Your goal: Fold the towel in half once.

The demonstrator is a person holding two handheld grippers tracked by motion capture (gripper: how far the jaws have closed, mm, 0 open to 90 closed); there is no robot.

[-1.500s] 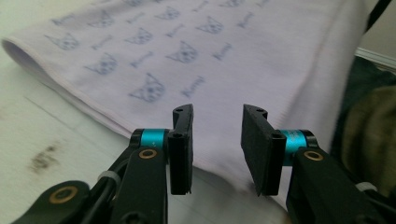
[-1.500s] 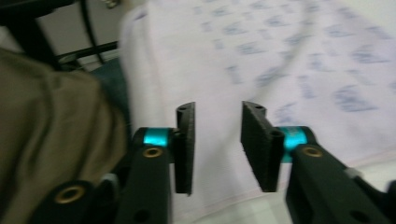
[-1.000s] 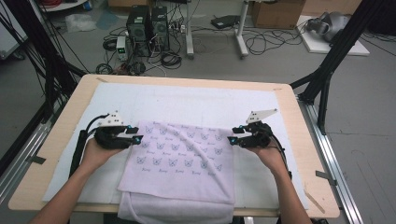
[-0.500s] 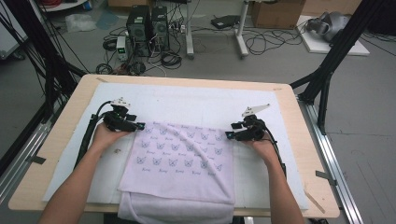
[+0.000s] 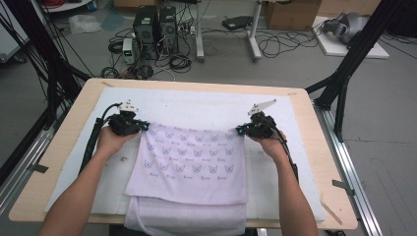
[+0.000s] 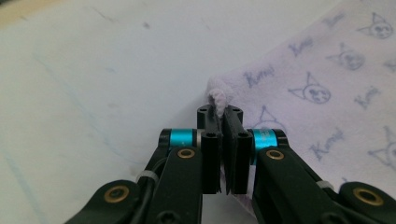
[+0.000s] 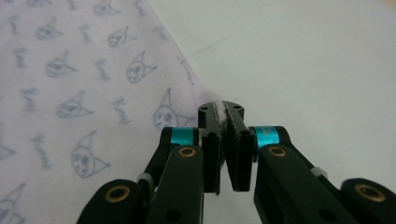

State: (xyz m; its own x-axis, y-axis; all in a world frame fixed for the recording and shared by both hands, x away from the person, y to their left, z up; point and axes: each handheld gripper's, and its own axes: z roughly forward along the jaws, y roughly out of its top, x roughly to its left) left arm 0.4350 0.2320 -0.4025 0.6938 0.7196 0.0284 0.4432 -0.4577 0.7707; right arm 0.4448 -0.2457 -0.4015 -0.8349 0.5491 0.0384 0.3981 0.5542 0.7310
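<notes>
Towel (image 5: 192, 162), lilac with cat prints, lies on the white-covered counter (image 5: 206, 105), its near edge overhanging. Left gripper (image 5: 140, 126) and right gripper (image 5: 239, 131) fingers have just clenched on its far corners.

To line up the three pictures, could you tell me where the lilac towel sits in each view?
High view: towel mid-table, far corners pinched by the left gripper and right gripper.
Left gripper view: towel at right.
Right gripper view: towel at left.
Shared landmark: its printed cat faces.
</notes>
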